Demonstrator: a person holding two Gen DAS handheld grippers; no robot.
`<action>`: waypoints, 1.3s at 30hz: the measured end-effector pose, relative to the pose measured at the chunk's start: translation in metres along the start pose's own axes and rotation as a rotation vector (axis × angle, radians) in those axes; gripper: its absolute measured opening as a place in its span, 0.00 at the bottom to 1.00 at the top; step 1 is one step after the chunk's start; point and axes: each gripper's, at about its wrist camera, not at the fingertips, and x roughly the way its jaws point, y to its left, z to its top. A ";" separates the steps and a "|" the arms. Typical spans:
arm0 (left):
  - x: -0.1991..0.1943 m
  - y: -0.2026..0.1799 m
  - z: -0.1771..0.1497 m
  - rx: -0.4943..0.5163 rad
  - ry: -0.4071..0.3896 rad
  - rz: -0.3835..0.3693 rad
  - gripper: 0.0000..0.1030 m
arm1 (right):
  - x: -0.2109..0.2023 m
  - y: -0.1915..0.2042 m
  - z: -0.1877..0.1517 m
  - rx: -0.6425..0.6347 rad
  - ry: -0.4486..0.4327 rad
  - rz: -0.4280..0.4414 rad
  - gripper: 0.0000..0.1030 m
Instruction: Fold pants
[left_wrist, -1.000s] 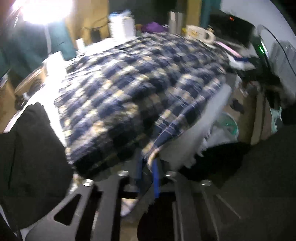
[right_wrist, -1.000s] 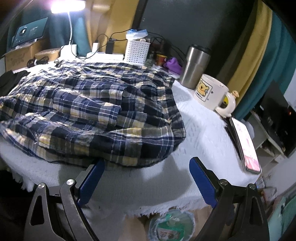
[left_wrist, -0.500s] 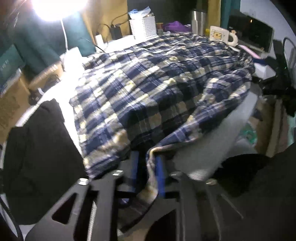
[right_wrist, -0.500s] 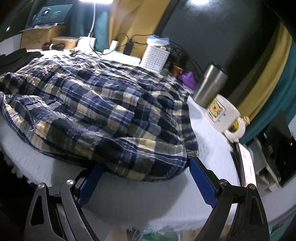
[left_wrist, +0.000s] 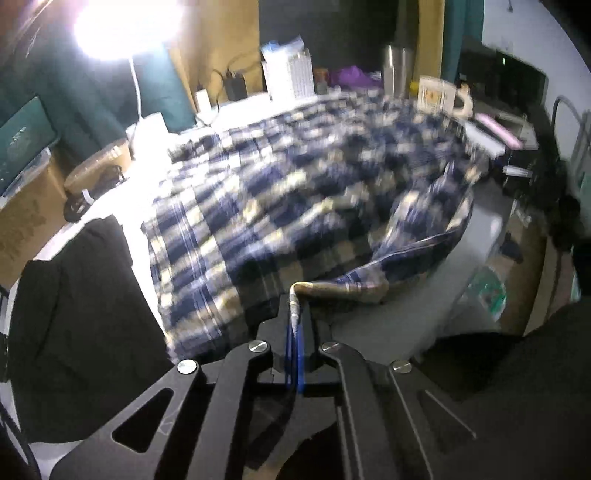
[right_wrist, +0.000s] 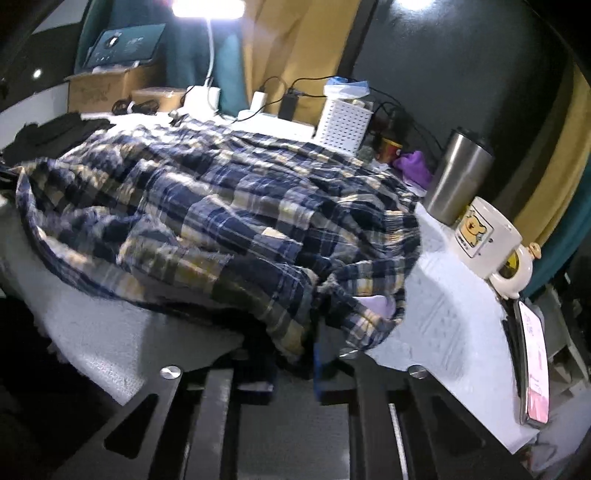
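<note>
The blue and cream plaid pants lie spread over the white-covered table. In the left wrist view my left gripper is shut on a thin hem of the pants at their near edge, lifted a little off the cover. In the right wrist view the pants bunch up at their near right corner. My right gripper is closing there, with a gathered fold of the plaid cloth pinched between its blue pads. The cloth hides the fingertips.
A black garment lies left of the pants. Along the right edge stand a steel tumbler, a white mug and a phone. A white basket, chargers and a bright lamp sit at the back.
My right gripper went from wide open around the pants' corner to closed on bunched cloth. The left gripper loosened on the hem, then closed again and rose slightly.
</note>
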 end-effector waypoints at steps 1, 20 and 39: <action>-0.007 -0.001 0.004 -0.004 -0.019 -0.003 0.00 | -0.004 -0.002 0.001 0.010 -0.009 -0.002 0.09; -0.117 -0.031 0.035 0.014 -0.243 -0.041 0.00 | -0.086 -0.030 0.009 0.169 -0.186 -0.067 0.07; -0.138 -0.030 0.053 0.122 -0.301 -0.032 0.00 | -0.113 -0.045 0.030 0.207 -0.244 -0.084 0.06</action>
